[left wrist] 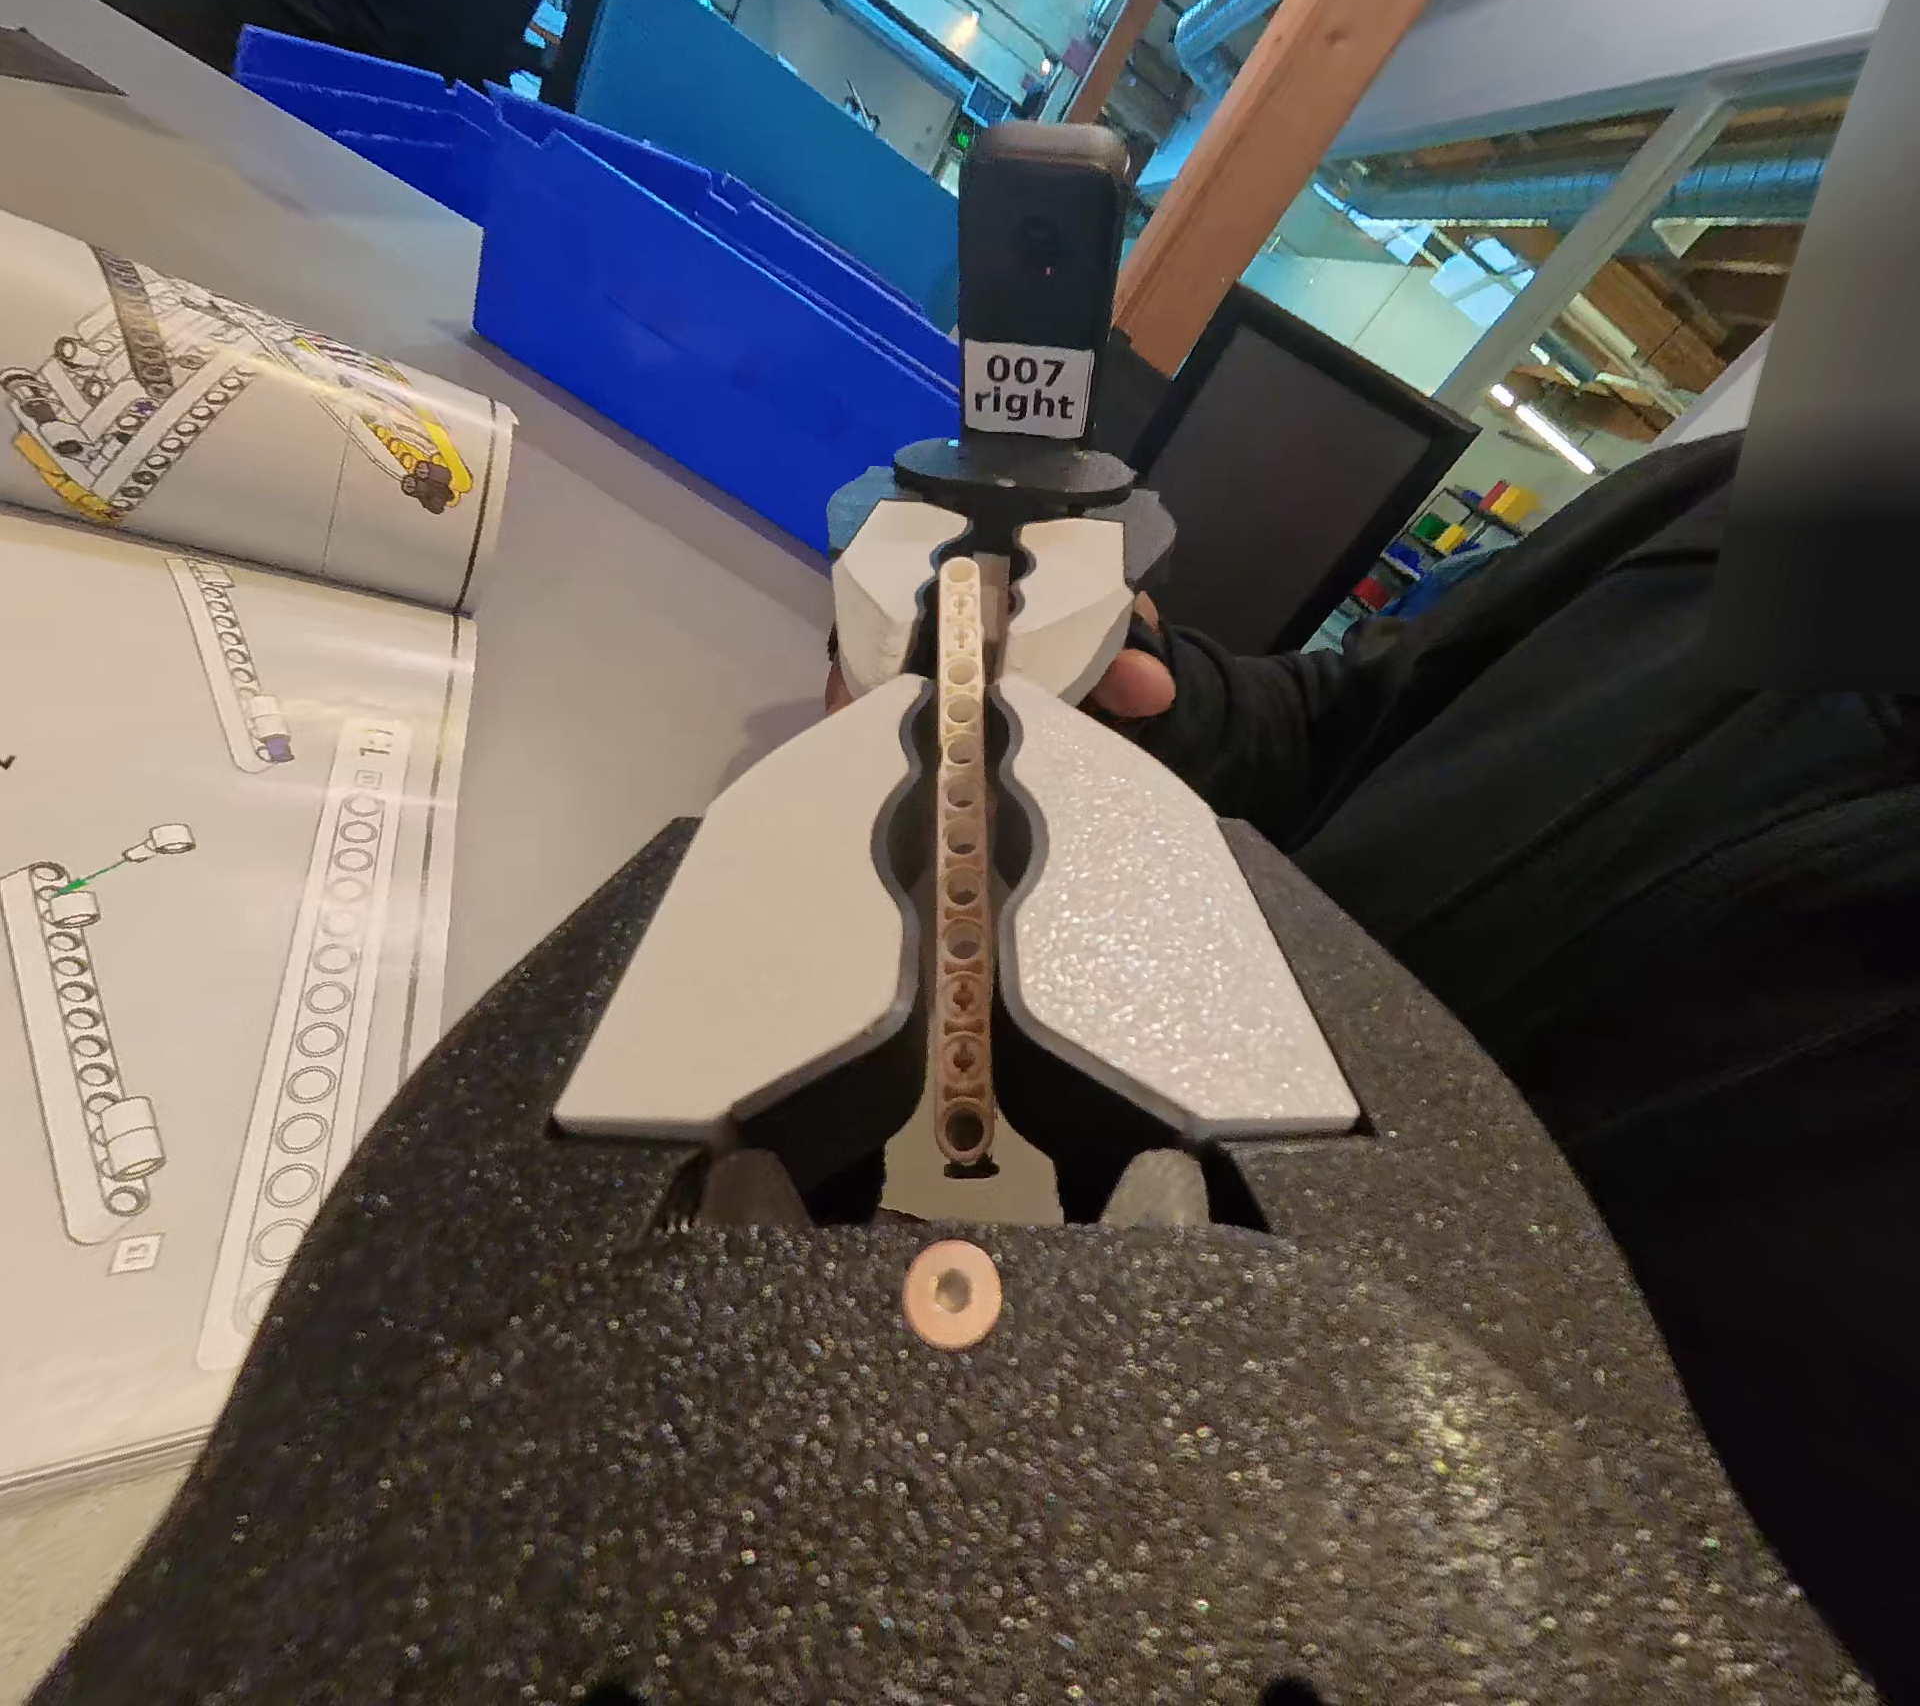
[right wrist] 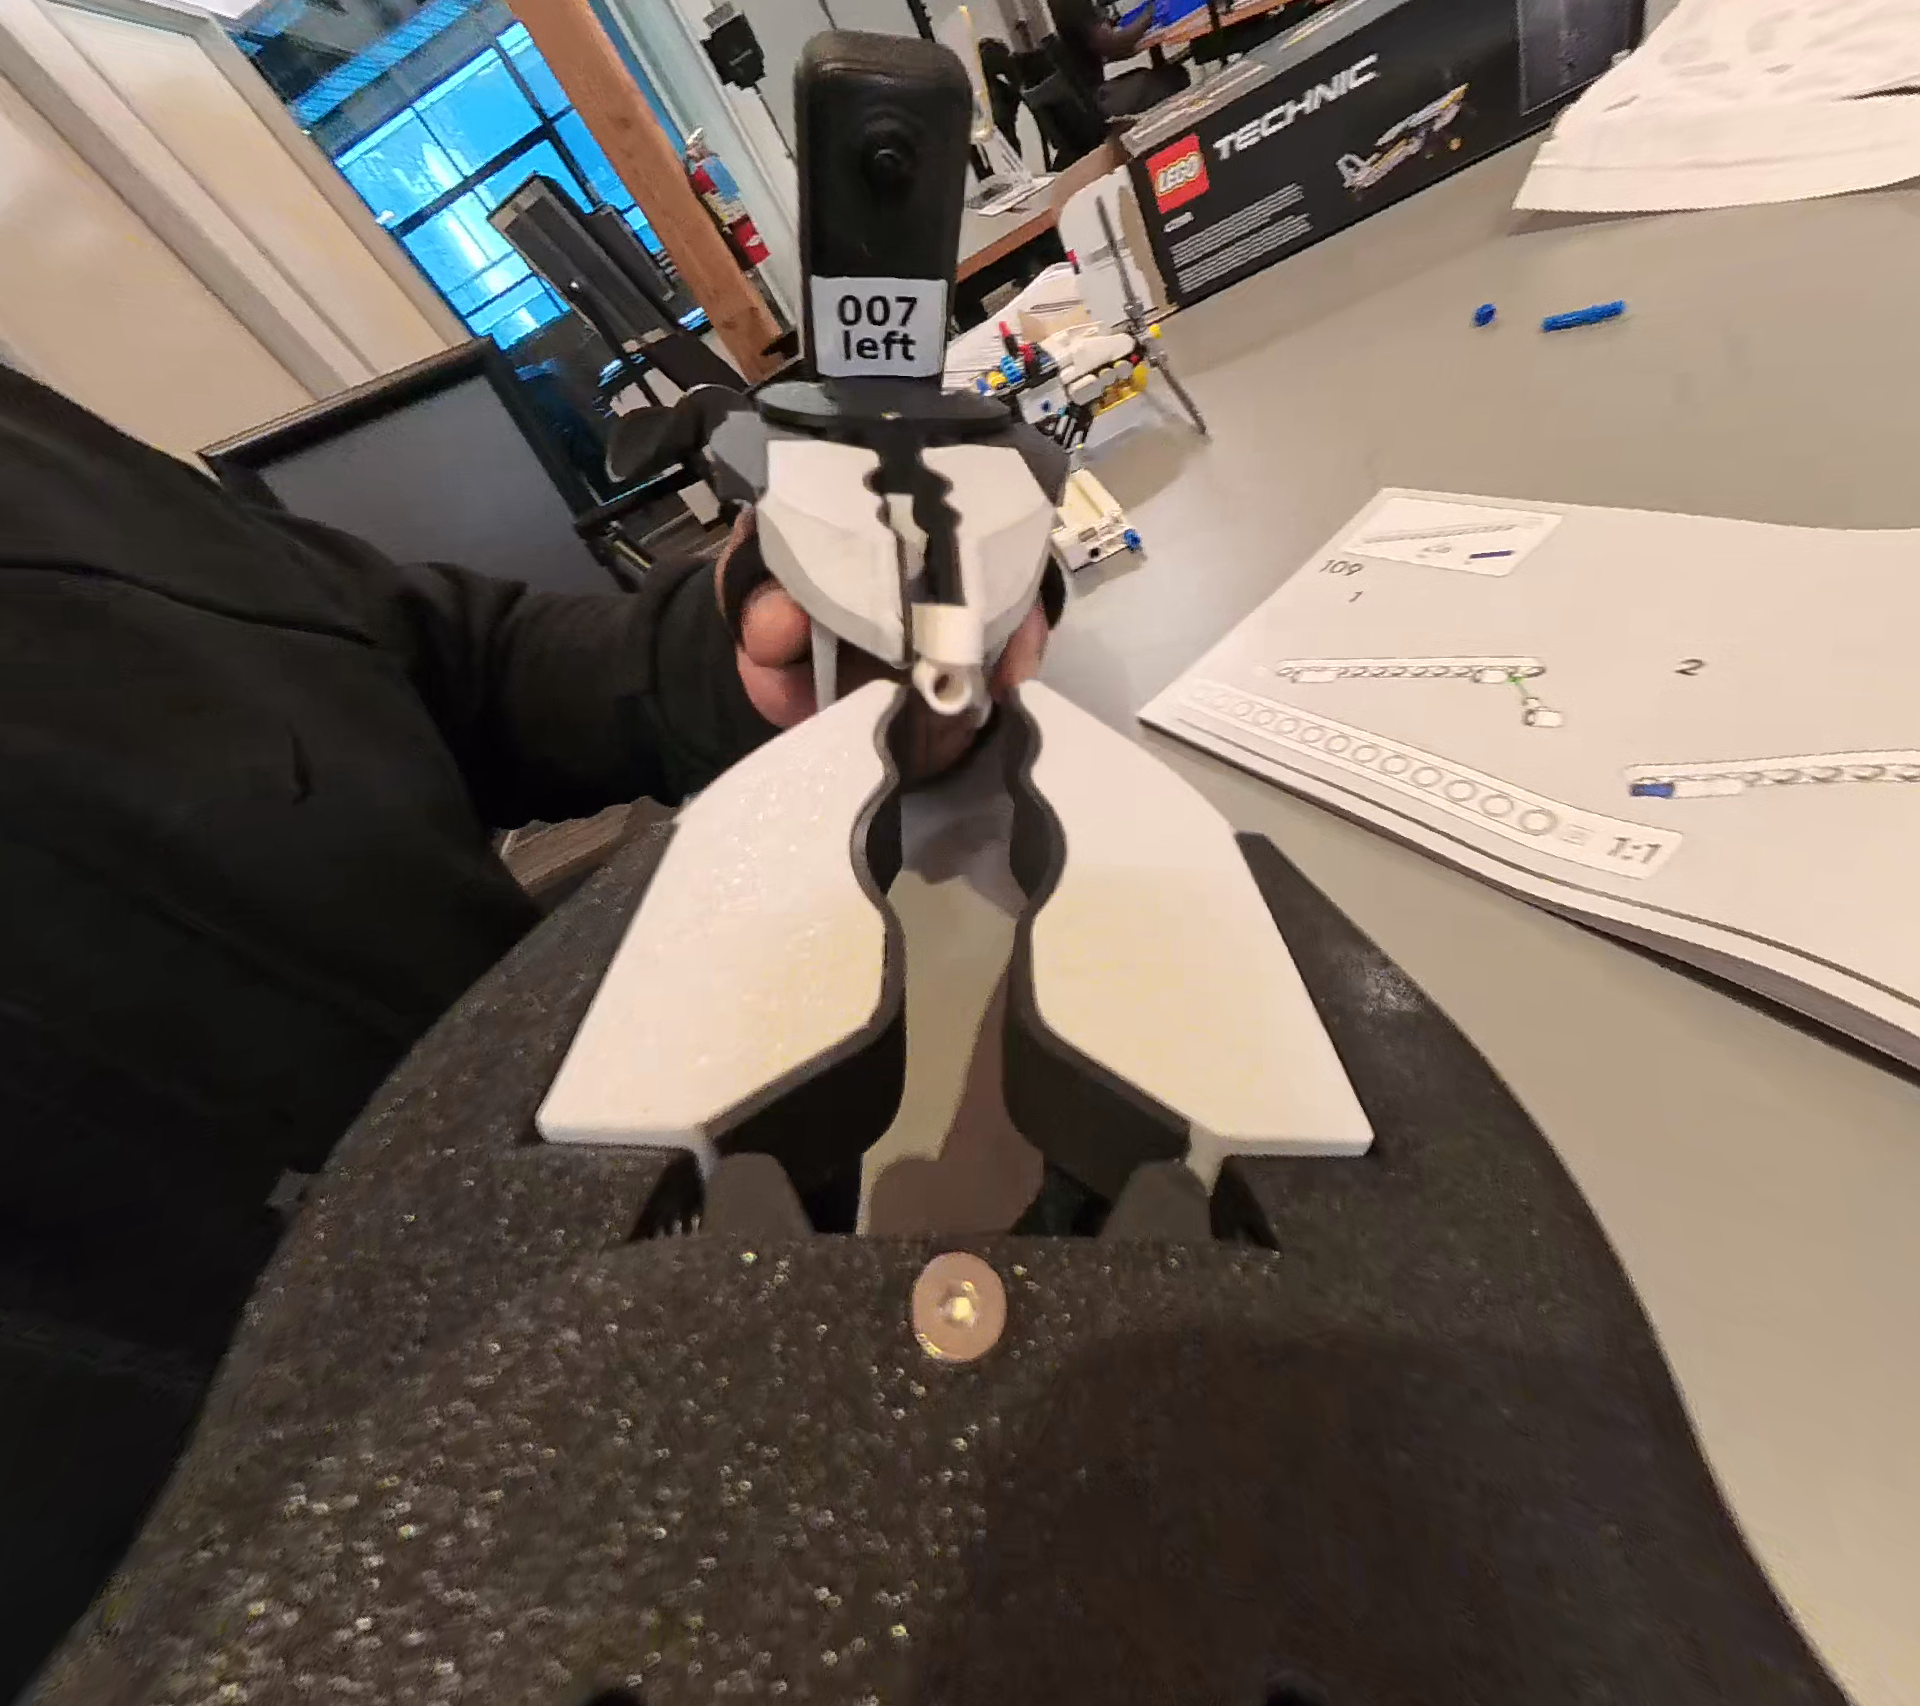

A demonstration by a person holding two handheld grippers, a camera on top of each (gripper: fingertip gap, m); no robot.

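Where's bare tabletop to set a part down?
Free: grey table between the black box and the open manual, bar two small blue parts. Also between manual and blue bins. Crowded: the partly built model.

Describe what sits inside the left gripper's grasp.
A long cream plastic beam with round holes runs between the left gripper fingers, pinched at the tips. Its far end reaches into the right gripper; contact there is hidden.
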